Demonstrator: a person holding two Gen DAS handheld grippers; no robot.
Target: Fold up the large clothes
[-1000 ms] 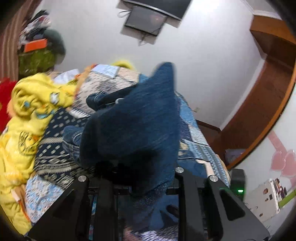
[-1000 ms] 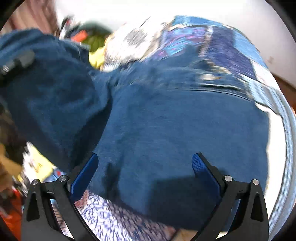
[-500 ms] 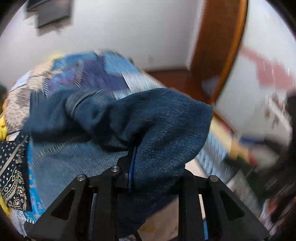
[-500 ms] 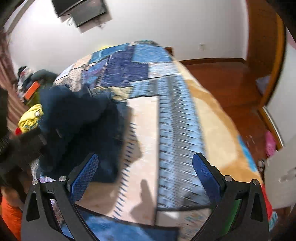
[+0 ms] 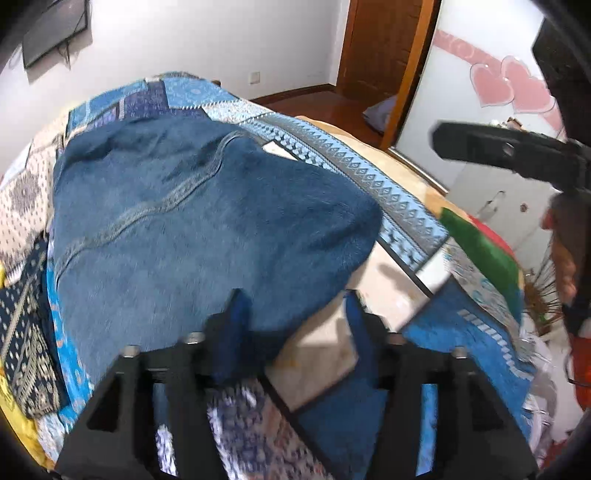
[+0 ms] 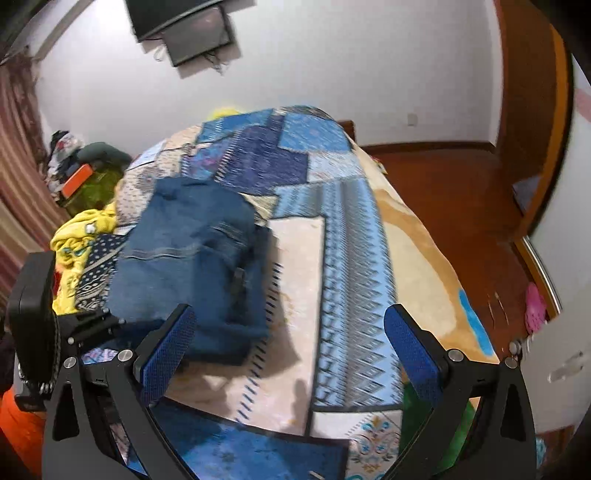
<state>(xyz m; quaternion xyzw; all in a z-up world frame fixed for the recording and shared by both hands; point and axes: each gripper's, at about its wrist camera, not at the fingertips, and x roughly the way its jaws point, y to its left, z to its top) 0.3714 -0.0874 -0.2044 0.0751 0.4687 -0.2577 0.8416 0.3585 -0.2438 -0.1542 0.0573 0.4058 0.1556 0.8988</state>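
A pair of blue jeans (image 5: 192, 221) lies folded in a thick bundle on the patchwork bedspread (image 5: 369, 184). In the right wrist view the jeans (image 6: 192, 258) sit left of centre on the bedspread (image 6: 351, 258). My left gripper (image 5: 295, 332) is open at the near edge of the bundle, its left pad against the denim and its right pad over bare bedspread. My right gripper (image 6: 291, 354) is open wide and empty, raised above the bed to the right of the jeans. The left gripper's body (image 6: 74, 325) shows at the jeans' near left corner.
A yellow garment (image 6: 77, 236) and a dark patterned cloth (image 6: 96, 273) lie left of the jeans. A wooden floor (image 6: 461, 192) and a wooden door (image 5: 384, 48) are to the right. A screen (image 6: 184, 26) hangs on the far wall.
My left gripper has opened and let the jeans drop flat onto the bed. My right gripper has stayed open and drawn back a little above the bed.
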